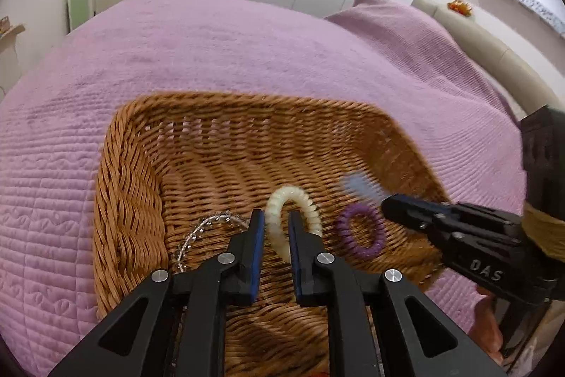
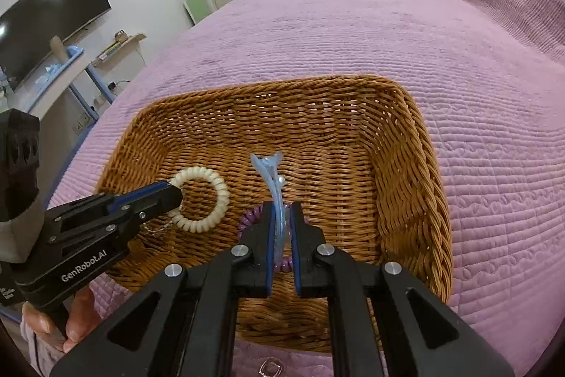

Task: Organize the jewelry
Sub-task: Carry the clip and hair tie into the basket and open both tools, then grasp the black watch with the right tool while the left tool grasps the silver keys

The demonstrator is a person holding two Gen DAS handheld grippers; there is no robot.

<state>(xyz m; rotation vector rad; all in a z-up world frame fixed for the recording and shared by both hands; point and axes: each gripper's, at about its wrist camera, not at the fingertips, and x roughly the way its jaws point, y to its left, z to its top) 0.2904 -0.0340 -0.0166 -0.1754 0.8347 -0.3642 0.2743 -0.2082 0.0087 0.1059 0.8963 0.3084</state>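
Note:
A wicker basket (image 1: 130, 200) (image 2: 406, 182) sits on a purple bedspread. Both grippers reach into it. My left gripper (image 1: 276, 218) (image 2: 174, 191) stands slightly open around the near strand of a cream spiral hair tie (image 1: 303, 200) (image 2: 220, 196), with a gap showing beside the strand. My right gripper (image 2: 282, 211) (image 1: 386, 205) is slightly open around a pale blue hair clip (image 2: 270, 172), which points forward between its pads and looks blurred (image 1: 356, 186) in the left wrist view. A purple spiral tie (image 1: 344, 228) (image 2: 249, 218) and a clear bead bracelet (image 1: 197, 232) lie on the basket floor.
The quilted bedspread (image 1: 247, 52) stretches far beyond the basket, with a covered pillow (image 1: 388, 23) at the back right. A small silver piece (image 2: 270, 368) lies on the bed just in front of the basket. A hand (image 2: 46, 324) holds the left gripper's handle. White cupboards line the far wall.

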